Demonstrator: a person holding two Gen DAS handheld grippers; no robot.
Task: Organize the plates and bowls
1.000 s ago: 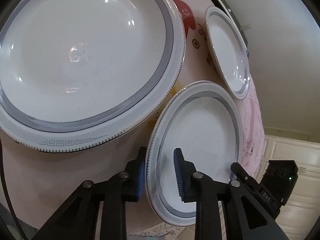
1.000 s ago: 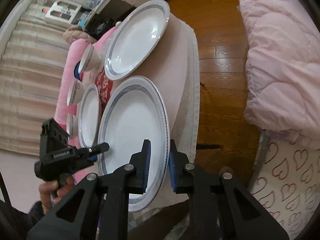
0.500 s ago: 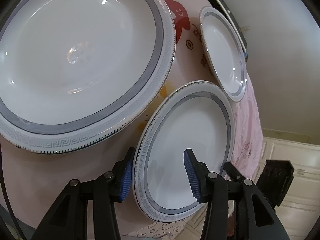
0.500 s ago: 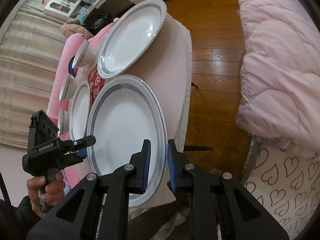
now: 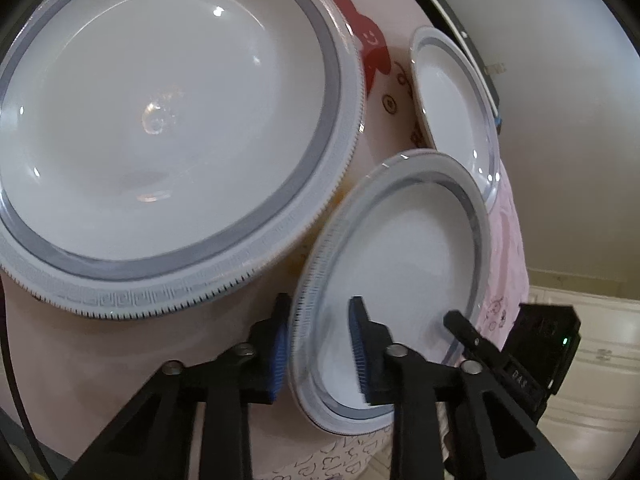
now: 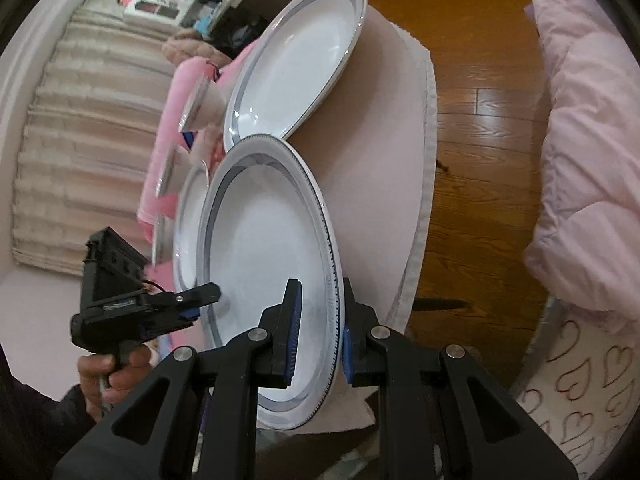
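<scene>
A round white plate with a grey band point(image 5: 400, 260) point(image 6: 260, 260) is held at its near rim by both grippers, tilted off the cloth. My left gripper point(image 5: 319, 320) point(image 6: 200, 298) is closing its jaws with the rim between them, one blue pad under the rim and one on the inner face. My right gripper point(image 6: 320, 300) point(image 5: 460, 322) is shut on the rim further along. Beyond lies a large oval plate point(image 5: 160, 120) point(image 6: 300, 52). A smaller plate point(image 5: 452, 112) point(image 6: 188, 208) sits beside the held one.
The table has a pinkish cloth point(image 6: 380, 160) point(image 5: 120, 360). Two bowls point(image 6: 196, 96) point(image 6: 166, 176) stand on edge-like at the far side by pink fabric. A hand point(image 6: 108, 372) holds the left gripper. Wooden floor point(image 6: 480, 160) and pink bedding point(image 6: 592, 120) lie past the table edge.
The left jaws spread wide around the plate's rim, then closed on it. The right gripper sank until the rim stood between its pads. The plate has tipped up from the cloth.
</scene>
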